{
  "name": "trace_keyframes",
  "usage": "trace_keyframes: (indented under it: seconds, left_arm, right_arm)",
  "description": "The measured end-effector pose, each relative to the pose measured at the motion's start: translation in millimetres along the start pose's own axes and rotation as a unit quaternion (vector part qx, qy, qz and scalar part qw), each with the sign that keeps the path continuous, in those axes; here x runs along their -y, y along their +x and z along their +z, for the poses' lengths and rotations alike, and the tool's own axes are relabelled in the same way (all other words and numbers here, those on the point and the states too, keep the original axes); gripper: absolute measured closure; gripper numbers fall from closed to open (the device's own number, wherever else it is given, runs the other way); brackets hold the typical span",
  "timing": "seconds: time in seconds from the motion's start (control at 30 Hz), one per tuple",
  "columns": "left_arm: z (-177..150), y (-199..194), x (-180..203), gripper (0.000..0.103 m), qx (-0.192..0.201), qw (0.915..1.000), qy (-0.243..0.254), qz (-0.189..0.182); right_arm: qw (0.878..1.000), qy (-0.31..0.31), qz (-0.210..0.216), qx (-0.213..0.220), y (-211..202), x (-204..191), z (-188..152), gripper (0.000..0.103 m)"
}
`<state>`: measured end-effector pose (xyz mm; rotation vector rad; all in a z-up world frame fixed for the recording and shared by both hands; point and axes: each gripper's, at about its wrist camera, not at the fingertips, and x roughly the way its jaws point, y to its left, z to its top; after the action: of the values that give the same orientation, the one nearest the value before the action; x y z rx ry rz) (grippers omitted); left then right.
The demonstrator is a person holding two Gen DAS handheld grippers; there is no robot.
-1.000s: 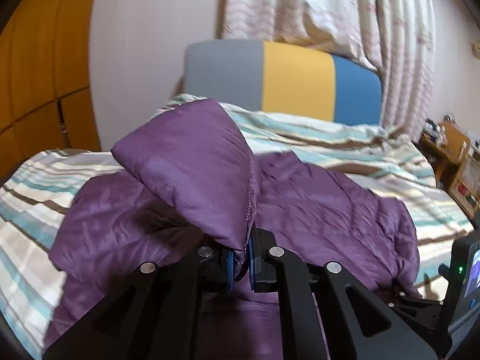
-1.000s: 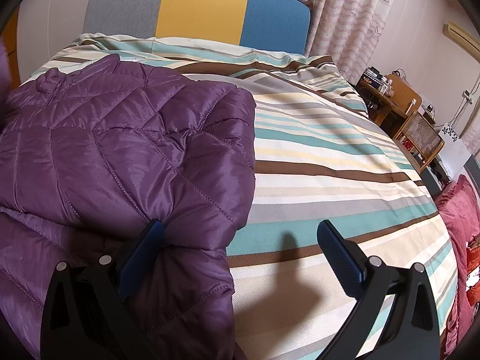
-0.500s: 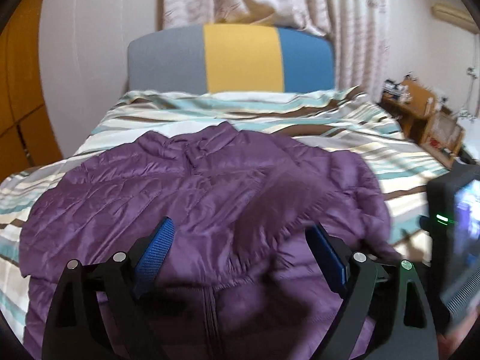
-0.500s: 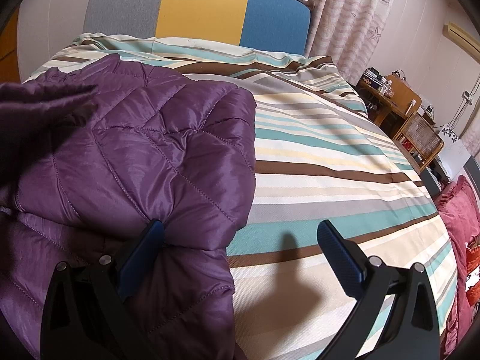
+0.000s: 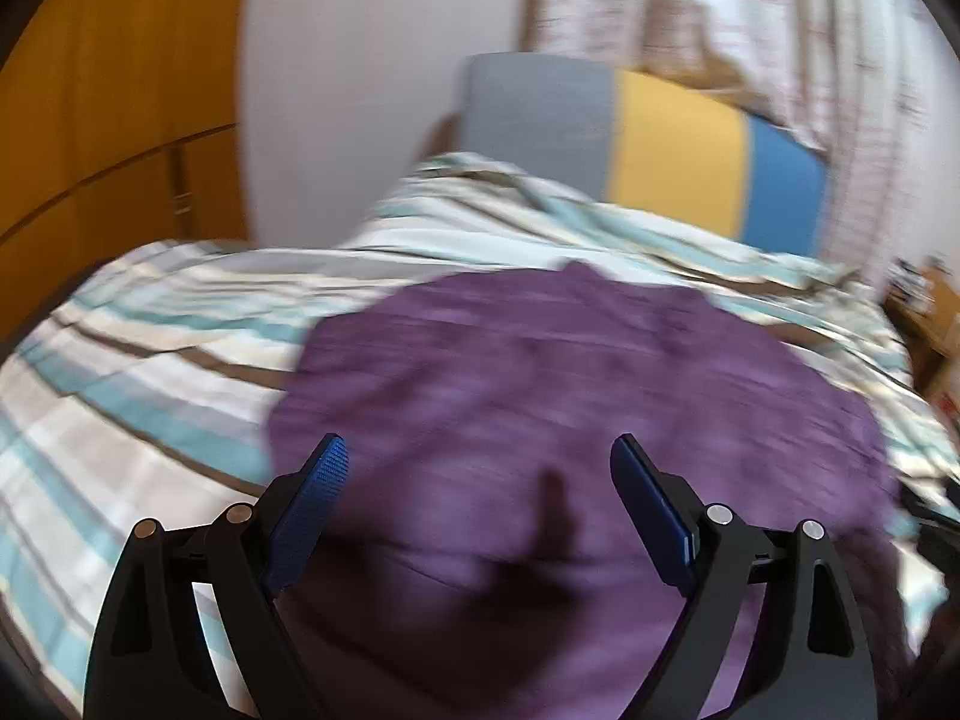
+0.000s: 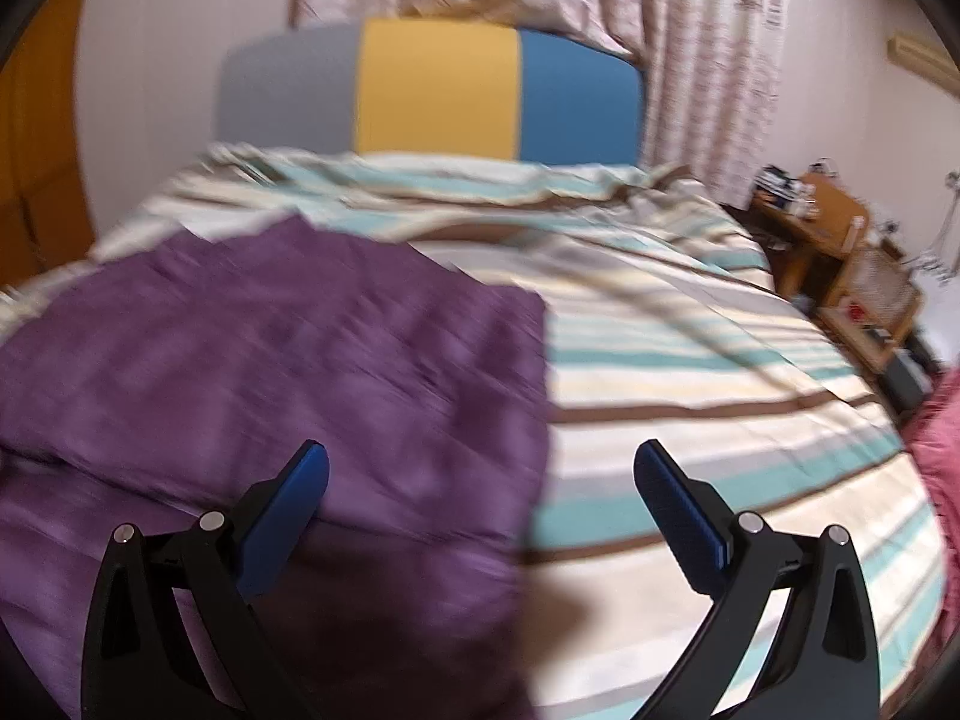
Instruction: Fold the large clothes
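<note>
**On the bed: jacket lying loose, both grippers empty**

Left wrist view: the purple jacket (image 5: 576, 408) is seen spread over the striped bedding (image 5: 150, 372), filling the middle and lower part of the frame. The left gripper (image 5: 477, 468) is held above the jacket's near part, jaws spread wide, nothing pinched between the blue pads (image 5: 312, 498). A dark shadow is cast on the fabric between the fingers. The frame is motion-blurred, so quilting detail cannot be made out. A grey, yellow and blue headboard (image 5: 648, 138) is seen behind the bed, a curtain (image 5: 720, 18) above it, a wooden wardrobe (image 5: 108, 90) at the left.

Right wrist view: the jacket (image 6: 270, 372) is seen on the left half of the bed, its right edge running down the frame's middle. Bare striped bedding (image 6: 720, 372) is seen to its right. The right gripper (image 6: 480, 480) is held over that edge, jaws spread wide and empty; the left pad (image 6: 294, 504) sits over the fabric, the other over bedding. A wooden side table (image 6: 840, 240) is seen at the far right. This frame is blurred too.
</note>
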<state>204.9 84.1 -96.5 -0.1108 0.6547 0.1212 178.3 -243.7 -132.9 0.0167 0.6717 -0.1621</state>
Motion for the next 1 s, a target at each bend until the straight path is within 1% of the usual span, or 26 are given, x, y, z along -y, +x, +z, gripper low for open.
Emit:
trace_keyframes:
  seconds: [0.03,0.1,0.2,0.3,0.37,0.4,0.43,0.47,0.5,0.53,0.57,0.67,0.77,0.83,0.9,0.93,1.0]
  left_arm:
    - [4,8,-8,0.015,-0.010,0.9998,-0.002,0.019]
    - [7,26,-21,0.017,-0.030,0.9981,-0.007,0.054]
    - [2,41,-34,0.017,-0.048,0.9967,-0.020,0.063]
    - [-10,47,-39,0.017,-0.053,0.9962,-0.024,0.064]
    - [-17,50,-43,0.017,-0.058,0.9959,-0.035,0.060]
    - [-17,52,-45,0.016,-0.060,0.9957,-0.039,0.058]
    - [-18,54,-48,0.015,-0.066,0.9952,-0.047,0.055]
    - [-18,57,-50,0.013,-0.071,0.9947,-0.054,0.051]
    - [-21,62,-53,0.010,-0.081,0.9935,-0.066,0.044]
    - [-22,64,-56,0.008,-0.088,0.9926,-0.074,0.037]
    - [-22,66,-58,0.008,-0.093,0.9921,-0.079,0.032]
    - [-21,65,-55,0.007,-0.099,0.9917,-0.072,0.038]
    - [-15,48,-51,0.007,-0.092,0.9925,-0.066,0.047]
    - [-8,29,-45,0.007,-0.063,0.9955,-0.058,0.041]
    - [2,14,-34,0.007,-0.026,0.9977,-0.044,0.045]
    - [8,11,-26,0.007,-0.014,0.9986,-0.034,0.039]
    - [19,17,-8,0.007,-0.016,0.9995,-0.015,0.023]
  right_arm:
    - [1.000,0.002,0.019,0.001,-3,-8,6,0.002]
    - [0.999,-0.004,0.043,-0.004,-1,-24,15,0.002]
    - [0.997,-0.041,0.057,-0.021,17,-55,20,0.002]
    - [0.995,-0.087,0.045,-0.035,40,-80,15,0.002]
    - [0.994,-0.103,0.026,-0.031,51,-85,18,0.002]
    - [0.994,-0.106,0.010,-0.023,56,-86,20,0.002]
    - [0.994,-0.112,-0.016,-0.015,62,-83,22,0.002]
    - [0.992,-0.119,-0.033,-0.016,71,-82,22,0.002]
    - [0.991,-0.125,-0.036,-0.024,80,-80,19,0.003]
    - [0.991,-0.123,-0.025,-0.040,91,-78,16,0.003]
    - [0.992,-0.117,-0.021,-0.047,95,-74,15,0.003]
    - [0.990,-0.128,-0.030,-0.041,95,-76,16,0.002]
    - [0.992,-0.115,-0.014,-0.046,90,-68,22,0.002]
    - [0.996,-0.088,0.003,-0.032,73,-61,29,0.002]
    - [0.998,-0.050,0.044,-0.002,53,-57,38,0.002]
    - [0.997,-0.041,0.059,0.005,47,-59,42,0.002]
    - [0.995,-0.035,0.092,0.001,44,-70,51,0.002]
